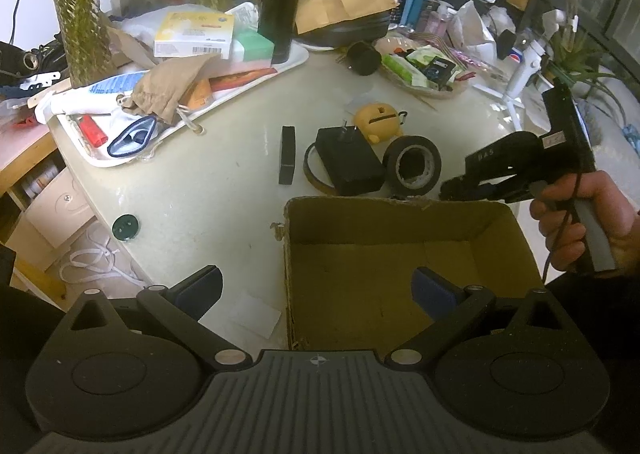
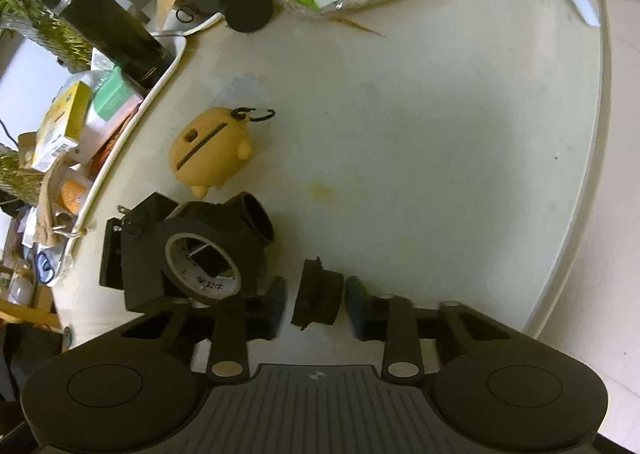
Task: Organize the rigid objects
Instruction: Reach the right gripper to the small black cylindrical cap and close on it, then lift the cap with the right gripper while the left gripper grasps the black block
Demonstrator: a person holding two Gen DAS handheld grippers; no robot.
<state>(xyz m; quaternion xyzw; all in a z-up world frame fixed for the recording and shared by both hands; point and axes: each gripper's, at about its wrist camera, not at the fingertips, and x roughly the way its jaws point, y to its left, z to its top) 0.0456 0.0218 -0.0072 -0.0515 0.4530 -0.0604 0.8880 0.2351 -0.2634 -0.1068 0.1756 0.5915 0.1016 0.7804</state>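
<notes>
A cluttered pale round table (image 1: pixel 208 190) fills both views. In the left wrist view, the left gripper (image 1: pixel 316 286) hangs with its tongs wide apart and empty over the open brown cardboard box (image 1: pixel 360 203). At right, a hand (image 1: pixel 592 222) holds the right gripper (image 1: pixel 452 188), lettered what looks like "DAS", just above the box's far rim. Its tongs look clamped on a short black stepped cylinder (image 2: pixel 318 294), axis running pad to pad, so this nearer hand probably drops it in the box.

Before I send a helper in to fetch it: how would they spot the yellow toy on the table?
On the round cream table, look past the open cardboard box and the black tape roll. The yellow egg-shaped toy lies just behind, the only bright piece among black ones.
</notes>
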